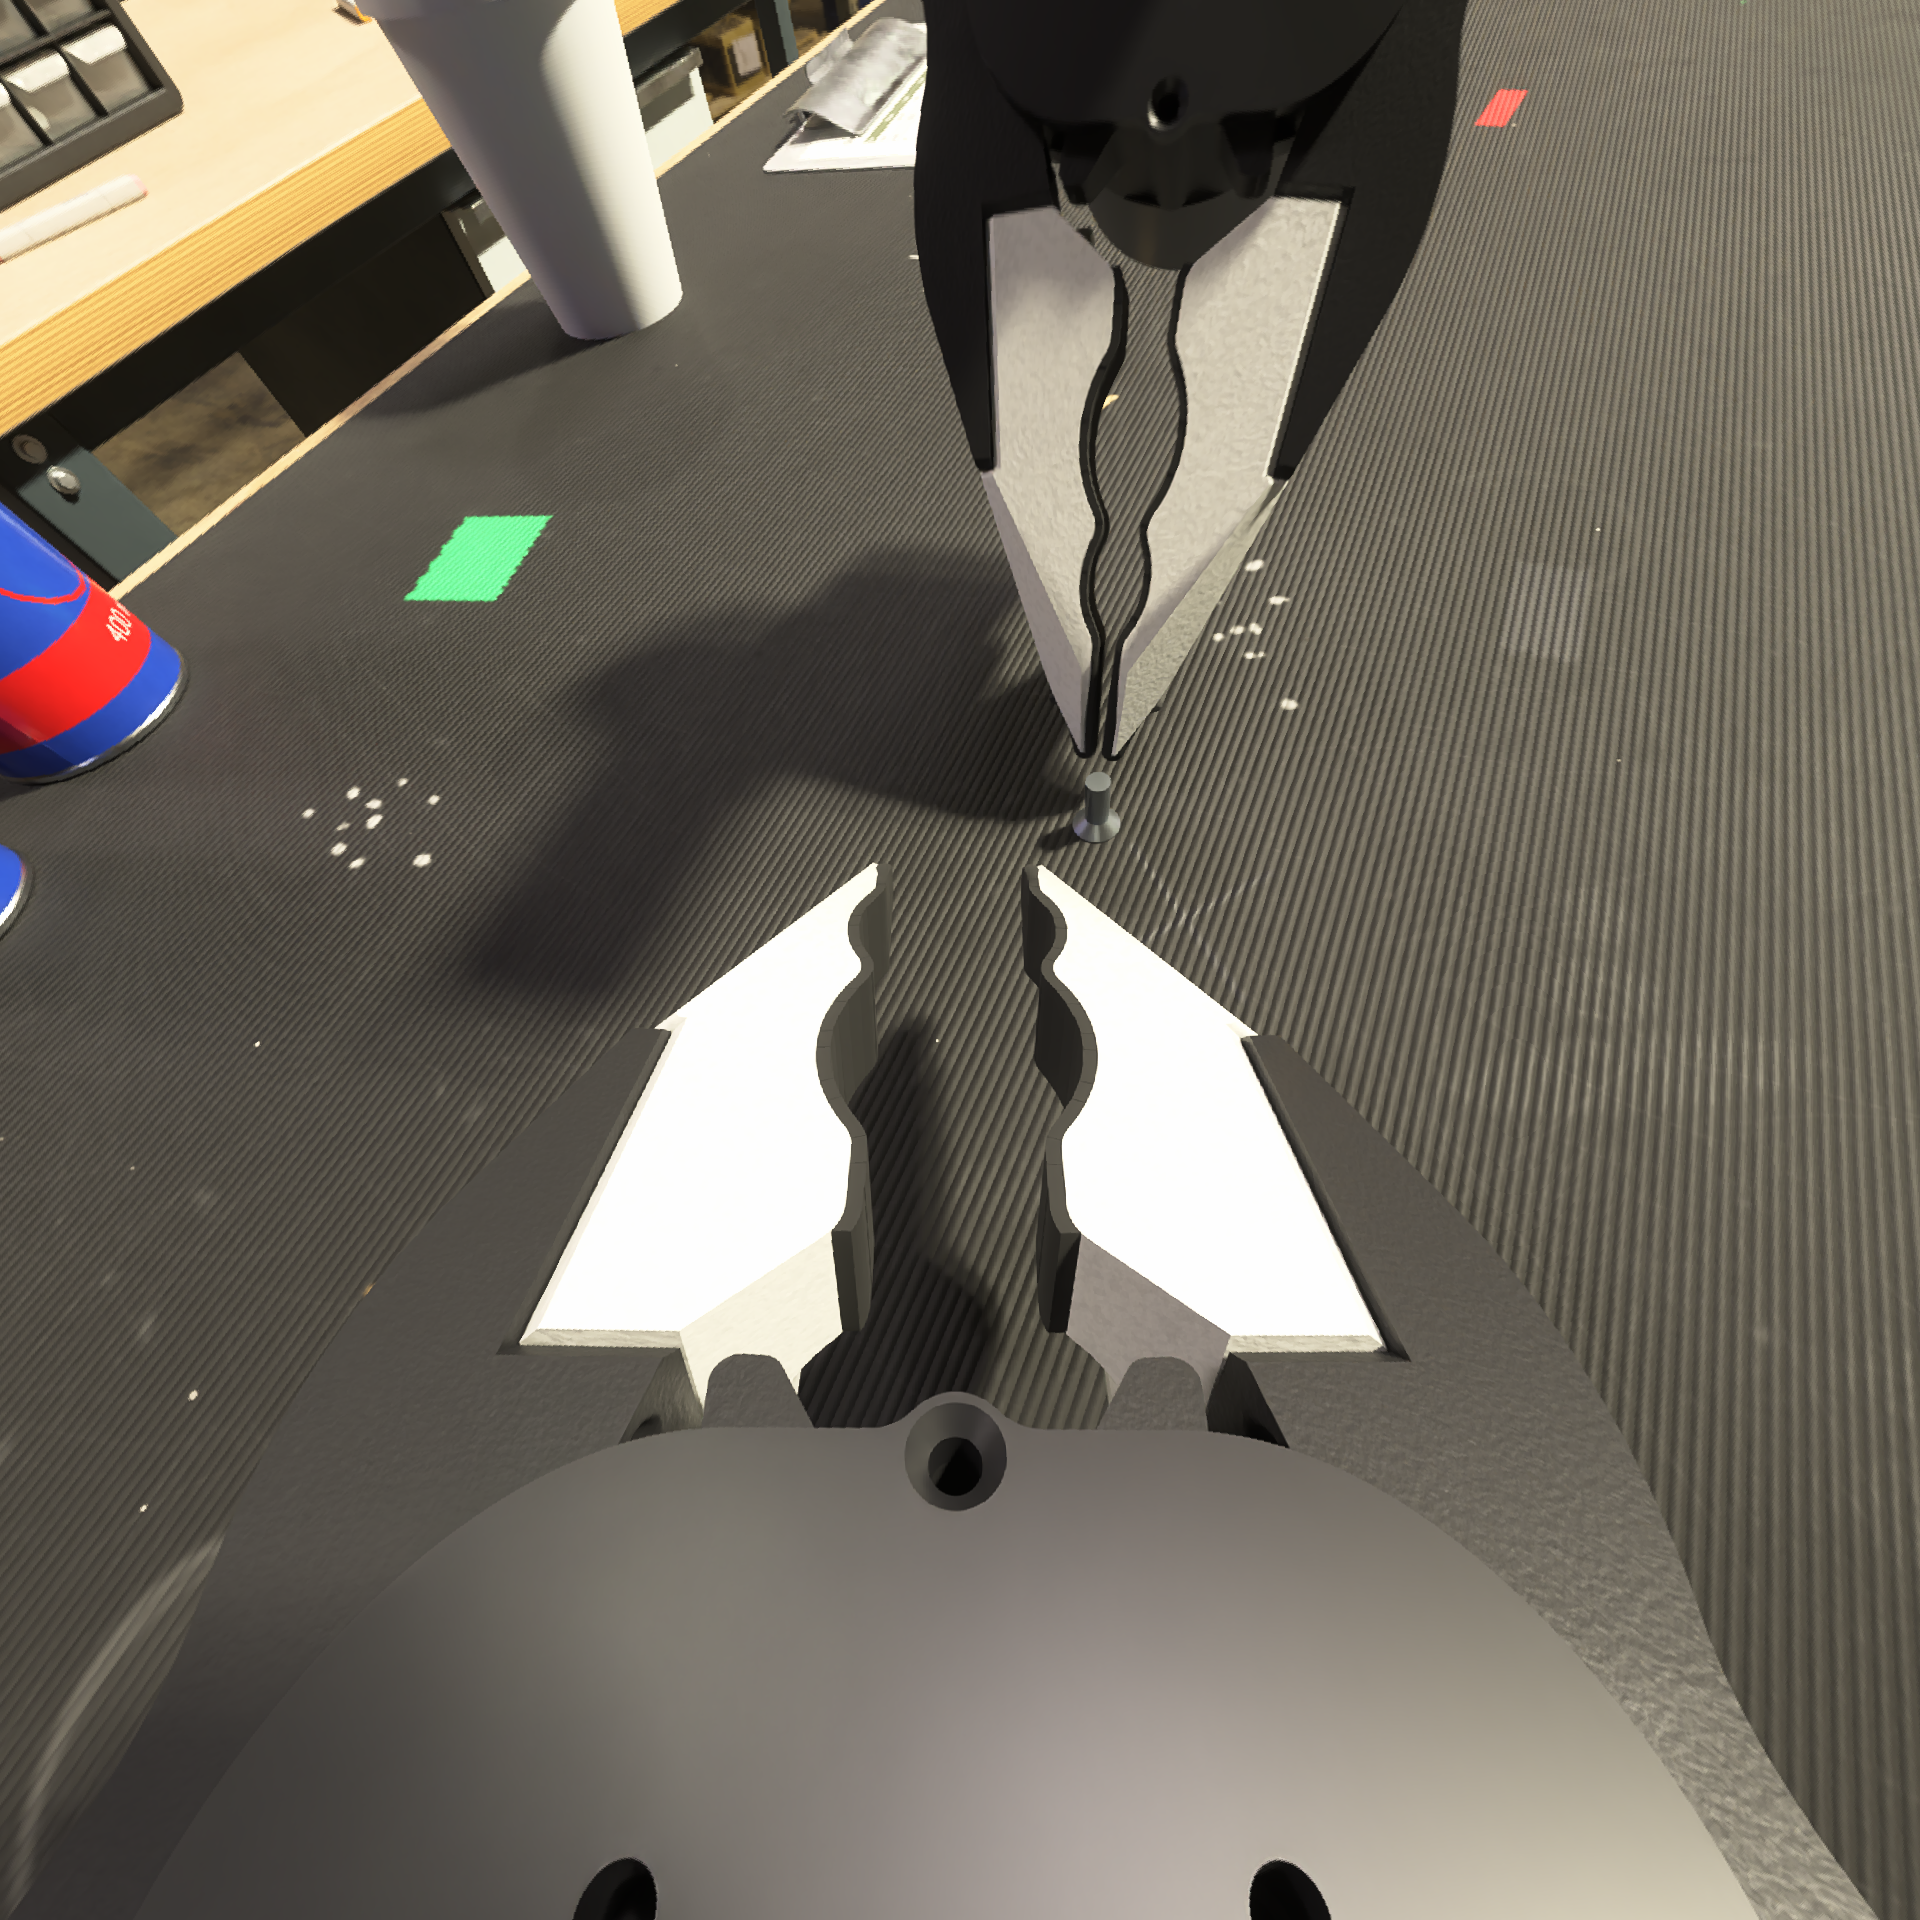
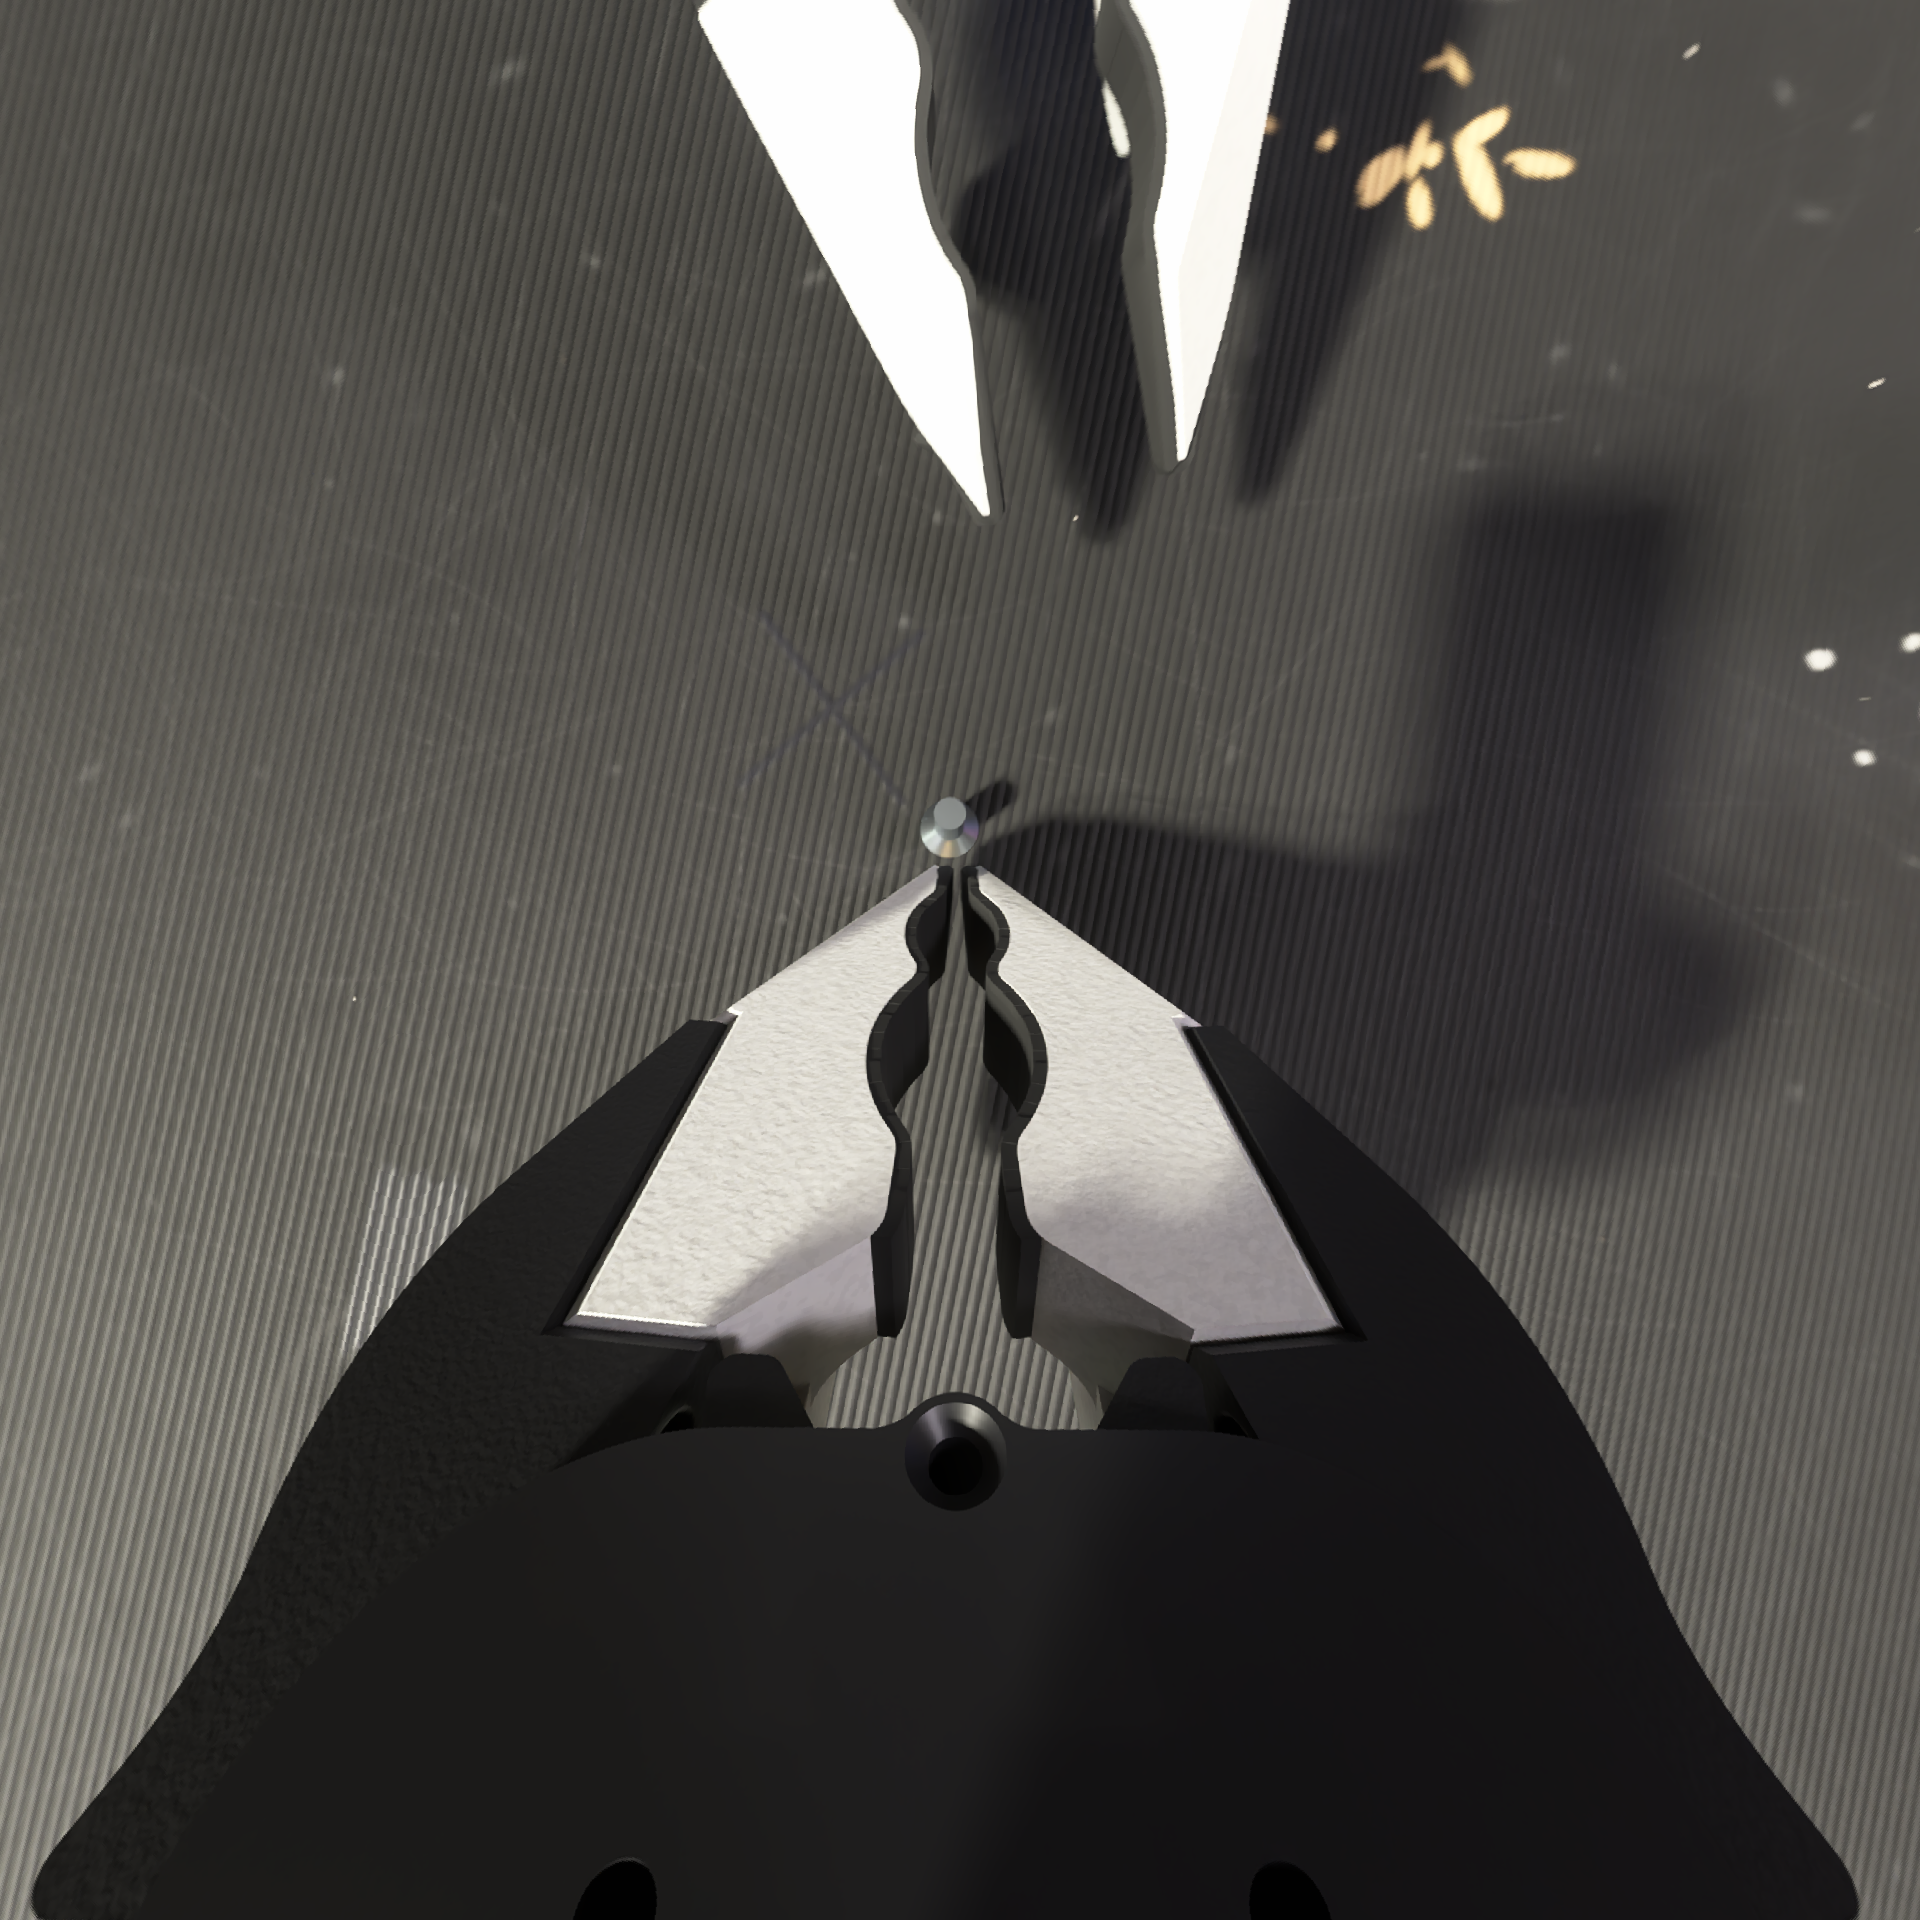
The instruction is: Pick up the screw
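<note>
A small grey screw point(image 1: 1096, 805) stands head-down on the dark ribbed mat point(image 1: 1558, 935). My left gripper point(image 1: 956, 878) is open and empty, low over the mat, with its tips just short of the screw. My right gripper point(image 1: 1099, 750) comes down from the far side with its jaws closed, its tips just above the top of the screw's shaft. In the right wrist view the screw point(image 2: 951, 828) sits just past my right gripper's point(image 2: 954, 881) closed tips, its shaft top fully visible. The left gripper's white fingers point(image 2: 935, 343) hang beyond it.
A white cup point(image 1: 551, 156) stands at the back left by a wooden bench point(image 1: 208, 229). A blue and red can point(image 1: 73, 675) lies at the left edge. A green patch point(image 1: 478, 558) and a red patch point(image 1: 1501, 107) mark the mat. Pale crumbs point(image 1: 369, 821) are scattered about.
</note>
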`<state>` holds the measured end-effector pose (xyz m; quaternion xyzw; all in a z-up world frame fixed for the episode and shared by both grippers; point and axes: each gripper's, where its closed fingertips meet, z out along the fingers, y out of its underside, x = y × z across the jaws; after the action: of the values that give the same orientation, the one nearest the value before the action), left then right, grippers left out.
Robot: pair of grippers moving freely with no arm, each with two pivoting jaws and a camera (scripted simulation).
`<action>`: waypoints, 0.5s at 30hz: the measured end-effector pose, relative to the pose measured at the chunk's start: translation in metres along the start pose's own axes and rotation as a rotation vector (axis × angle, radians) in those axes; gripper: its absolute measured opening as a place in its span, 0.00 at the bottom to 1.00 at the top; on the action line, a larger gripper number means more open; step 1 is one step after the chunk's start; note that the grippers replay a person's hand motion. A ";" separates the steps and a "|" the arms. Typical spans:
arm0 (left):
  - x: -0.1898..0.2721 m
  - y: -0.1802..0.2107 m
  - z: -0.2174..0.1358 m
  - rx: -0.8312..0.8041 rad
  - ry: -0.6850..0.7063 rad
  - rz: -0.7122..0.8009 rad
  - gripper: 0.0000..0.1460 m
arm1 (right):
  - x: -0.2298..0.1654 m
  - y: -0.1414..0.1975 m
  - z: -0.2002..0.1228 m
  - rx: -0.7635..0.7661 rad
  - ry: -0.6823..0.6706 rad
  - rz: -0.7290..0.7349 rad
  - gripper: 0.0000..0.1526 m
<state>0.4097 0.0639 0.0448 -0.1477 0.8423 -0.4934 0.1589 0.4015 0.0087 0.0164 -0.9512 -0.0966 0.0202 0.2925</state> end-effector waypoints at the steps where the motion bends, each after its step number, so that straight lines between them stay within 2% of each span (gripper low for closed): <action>1: 0.000 0.000 0.000 0.000 -0.001 0.000 0.17 | 0.001 -0.002 -0.002 0.011 0.016 0.001 0.03; 5: -0.002 0.000 -0.001 0.001 -0.005 -0.005 0.16 | 0.001 -0.011 -0.004 0.030 0.090 0.018 0.16; 9: -0.001 0.000 0.000 -0.005 -0.007 0.004 0.16 | -0.001 -0.015 0.004 0.021 0.106 0.096 0.31; 12: -0.001 0.001 0.000 -0.009 -0.012 0.009 0.16 | 0.000 -0.012 0.011 -0.018 0.115 0.105 0.33; 15: -0.002 0.001 0.000 -0.008 -0.018 0.007 0.16 | 0.000 -0.009 0.015 -0.034 0.112 0.103 0.26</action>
<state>0.4118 0.0653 0.0442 -0.1497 0.8433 -0.4882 0.1677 0.3987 0.0246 0.0091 -0.9593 -0.0314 -0.0195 0.2798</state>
